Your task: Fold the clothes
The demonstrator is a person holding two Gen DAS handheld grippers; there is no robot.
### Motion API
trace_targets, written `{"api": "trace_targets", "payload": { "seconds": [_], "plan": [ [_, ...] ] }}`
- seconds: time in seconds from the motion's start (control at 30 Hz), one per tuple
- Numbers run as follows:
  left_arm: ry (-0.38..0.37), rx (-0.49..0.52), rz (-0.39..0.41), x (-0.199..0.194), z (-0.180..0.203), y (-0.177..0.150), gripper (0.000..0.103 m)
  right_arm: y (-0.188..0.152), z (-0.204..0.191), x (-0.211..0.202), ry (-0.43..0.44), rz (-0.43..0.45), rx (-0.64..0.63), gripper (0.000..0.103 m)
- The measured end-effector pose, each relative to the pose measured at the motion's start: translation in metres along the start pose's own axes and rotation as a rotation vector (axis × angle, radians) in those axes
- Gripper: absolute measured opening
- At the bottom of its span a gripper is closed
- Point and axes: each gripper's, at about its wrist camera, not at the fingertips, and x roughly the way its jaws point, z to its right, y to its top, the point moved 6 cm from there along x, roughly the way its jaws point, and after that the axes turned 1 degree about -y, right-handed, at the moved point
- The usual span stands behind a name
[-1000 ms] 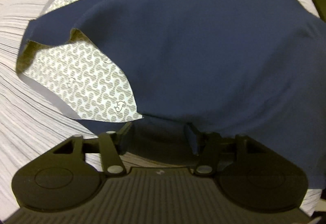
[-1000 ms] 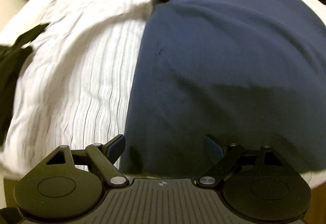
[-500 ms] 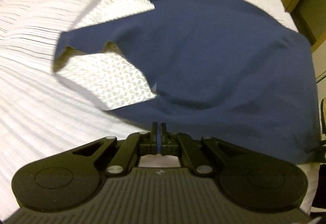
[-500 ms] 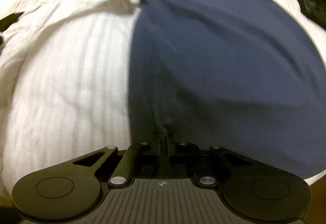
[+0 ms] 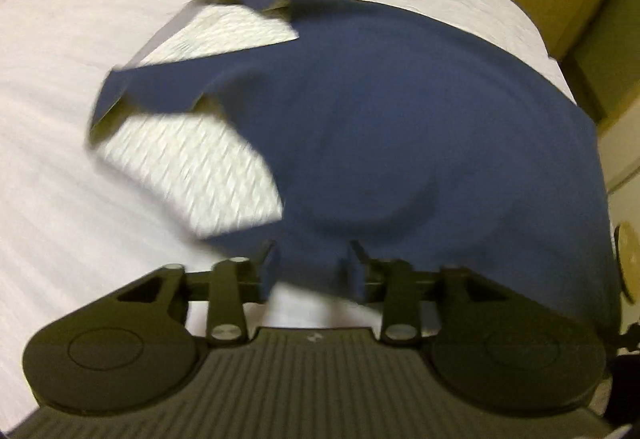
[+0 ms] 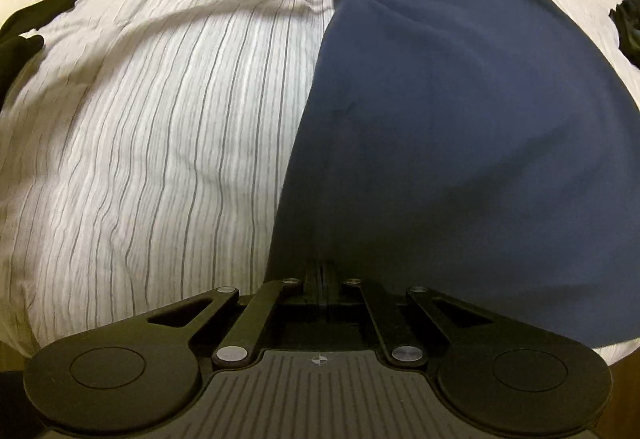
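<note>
Lying flat on the striped bed sheet [image 6: 152, 127], the navy garment [image 6: 460, 127] shows its patterned lining [image 5: 192, 175] at two turned-back corners. The right gripper [image 6: 322, 273] has its jaws clamped on the near edge. The left gripper [image 5: 310, 259] jaws are opening, cloth edge between them, not pinched.

No word, brand name, number or label can be read in either view. The one sign is a small round crosshair mark [image 6: 319, 360], a circle cut into quarters, printed on the ribbed black plastic body of the right hand-held gripper [image 6: 322, 271] at 6 o'clock in the right wrist view. A like small pale mark [image 5: 313, 337] sits at the same spot on the ribbed black body of the left hand-held gripper [image 5: 310, 259], too blurred to make out.
</note>
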Motion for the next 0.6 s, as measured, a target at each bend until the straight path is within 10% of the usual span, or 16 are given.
{"api": "trace_targets", "payload": {
  "seconds": [0.23,0.33,0.6],
  "plan": [
    [-0.068,0.074,-0.225,0.058,-0.009,0.015,0.043,-0.004,0.008,-0.001,-0.003,-0.006,0.064,0.000],
    [-0.109,0.082,-0.277,0.061,-0.008,0.012,0.010,-0.003,0.012,-0.001,0.000,-0.010,0.087,0.000],
    [-0.137,0.037,-0.092,-0.032,-0.023,0.000,0.000,0.011,0.009,-0.047,0.100,0.022,0.087,0.000]
  ]
}}
